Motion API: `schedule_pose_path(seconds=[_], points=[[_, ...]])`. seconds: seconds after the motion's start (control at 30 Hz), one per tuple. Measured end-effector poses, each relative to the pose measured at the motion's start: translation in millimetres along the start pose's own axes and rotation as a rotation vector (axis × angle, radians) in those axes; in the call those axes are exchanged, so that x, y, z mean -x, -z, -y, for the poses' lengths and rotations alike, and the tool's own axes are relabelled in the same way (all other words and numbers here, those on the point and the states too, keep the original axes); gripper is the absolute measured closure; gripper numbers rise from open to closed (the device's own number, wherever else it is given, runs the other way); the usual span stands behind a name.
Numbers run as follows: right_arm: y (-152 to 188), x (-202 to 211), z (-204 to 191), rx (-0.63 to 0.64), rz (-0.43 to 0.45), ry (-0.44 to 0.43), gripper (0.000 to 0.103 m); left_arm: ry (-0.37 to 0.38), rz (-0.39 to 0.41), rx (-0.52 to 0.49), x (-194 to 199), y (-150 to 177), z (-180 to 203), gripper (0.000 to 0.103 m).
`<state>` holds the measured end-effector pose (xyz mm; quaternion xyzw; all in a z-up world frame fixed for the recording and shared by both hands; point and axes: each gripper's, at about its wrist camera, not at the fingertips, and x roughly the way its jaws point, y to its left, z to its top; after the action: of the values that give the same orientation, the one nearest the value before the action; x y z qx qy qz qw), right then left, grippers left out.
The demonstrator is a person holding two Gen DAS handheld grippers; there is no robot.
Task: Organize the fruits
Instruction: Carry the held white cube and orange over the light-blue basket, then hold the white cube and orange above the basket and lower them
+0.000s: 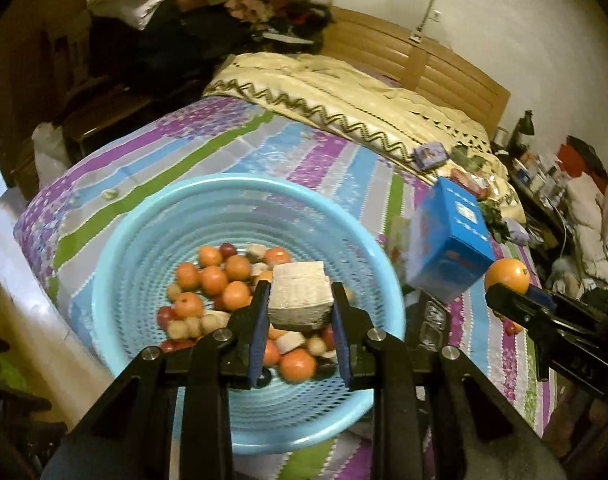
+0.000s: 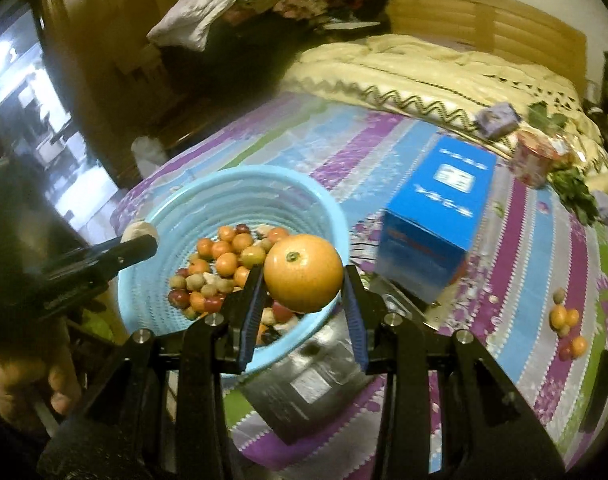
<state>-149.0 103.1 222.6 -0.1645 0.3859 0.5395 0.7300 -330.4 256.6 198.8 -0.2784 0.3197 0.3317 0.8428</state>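
My left gripper (image 1: 300, 292) is shut on a pale cream, ribbed chunk (image 1: 300, 300), held over the light blue perforated basket (image 1: 152, 216). The basket holds several small oranges (image 1: 214, 280), red fruits and pale pieces. My right gripper (image 2: 303, 276) is shut on a large orange (image 2: 303, 272), hanging above the right rim of the basket (image 2: 172, 196). In the left wrist view that orange (image 1: 505, 276) and the right gripper (image 1: 499, 292) show at the right edge. In the right wrist view the left gripper (image 2: 144, 240) comes in from the left over the basket's rim.
A blue carton (image 2: 435, 216) lies on the striped bedsheet (image 2: 515, 264) right of the basket, with a silvery packet (image 2: 311, 380) in front. A few loose small fruits (image 2: 567, 328) lie far right. A cream quilt (image 2: 423, 76), a pink cup (image 2: 533, 160) and the wooden headboard sit behind.
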Motion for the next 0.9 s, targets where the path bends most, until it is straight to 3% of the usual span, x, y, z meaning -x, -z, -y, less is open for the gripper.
schedule_pose_path(seconds=[0.4,0.9], points=[[-16.7,-40.4,-34.7,0.052,-0.099,-0.033,0.064,-0.003,-0.063,0.058,-17.9,-1.8,-54.8,0.074],[-22.7,-73.5,-38.6,0.041,-0.188,-0.059,0.064,-0.002,-0.120,0.085,-43.2,-2.2,-74.7,0.074]])
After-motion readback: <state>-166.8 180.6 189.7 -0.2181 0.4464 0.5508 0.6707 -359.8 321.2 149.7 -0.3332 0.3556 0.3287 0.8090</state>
